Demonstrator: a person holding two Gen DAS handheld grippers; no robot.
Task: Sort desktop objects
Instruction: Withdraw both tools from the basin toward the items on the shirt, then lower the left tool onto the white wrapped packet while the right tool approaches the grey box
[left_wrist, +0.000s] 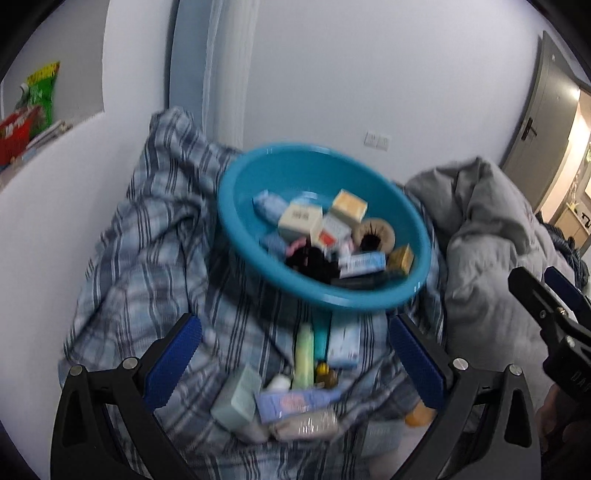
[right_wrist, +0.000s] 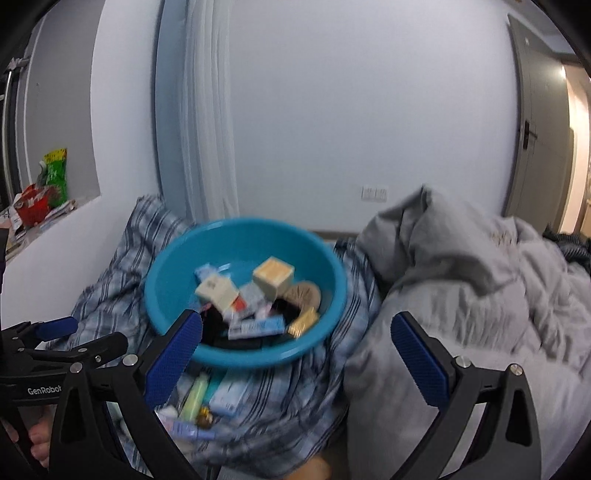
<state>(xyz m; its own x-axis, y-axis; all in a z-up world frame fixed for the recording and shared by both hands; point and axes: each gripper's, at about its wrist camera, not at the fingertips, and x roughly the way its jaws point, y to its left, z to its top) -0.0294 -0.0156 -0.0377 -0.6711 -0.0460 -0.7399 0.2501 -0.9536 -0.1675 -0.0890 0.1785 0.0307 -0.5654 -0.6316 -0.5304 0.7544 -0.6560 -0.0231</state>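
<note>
Blur softens much of the left wrist view. The left gripper (left_wrist: 295, 354) stands wide, its blue pads (left_wrist: 173, 362) well apart and holding nothing. Between and just beyond them, a heap of small things lies on a blue plaid cloth (left_wrist: 147, 258): a pale green tube (left_wrist: 303, 356), a light blue box (left_wrist: 344, 341), a grey-green box (left_wrist: 238, 400), a lilac packet (left_wrist: 295, 402) and a clear-wrapped bundle (left_wrist: 304, 424). Farther off, a teal basin (left_wrist: 258, 177) sits tilted on the same cloth. Inside it are a cream box (left_wrist: 300, 219), a tan box (left_wrist: 349, 206), a round beige brush head (left_wrist: 373, 234), a small gold box (left_wrist: 400, 258), a long blue-and-white box (left_wrist: 362, 263) and a dark tangle that is too blurred to name. A grey quilt (left_wrist: 487, 236) bunches up to the right of the basin, and the right gripper (left_wrist: 554, 314) shows at the right edge. On a ledge at upper left stand a green bag (left_wrist: 42, 96) and a red packet (left_wrist: 14, 136).

In the right wrist view, the right gripper (right_wrist: 295, 354) is also spread wide with nothing between its pads. The basin (right_wrist: 177, 273) lies ahead and left of centre, on the plaid cloth (right_wrist: 122, 266), with the cream box (right_wrist: 216, 290) and tan box (right_wrist: 273, 275) inside. The green tube (right_wrist: 195, 397) and light blue box (right_wrist: 225, 397) lie on the cloth just below the basin's rim. The quilt (right_wrist: 461, 295) fills the right side. The left gripper (right_wrist: 62, 336) enters at the left edge, a hand (right_wrist: 35, 441) beneath it.
</note>
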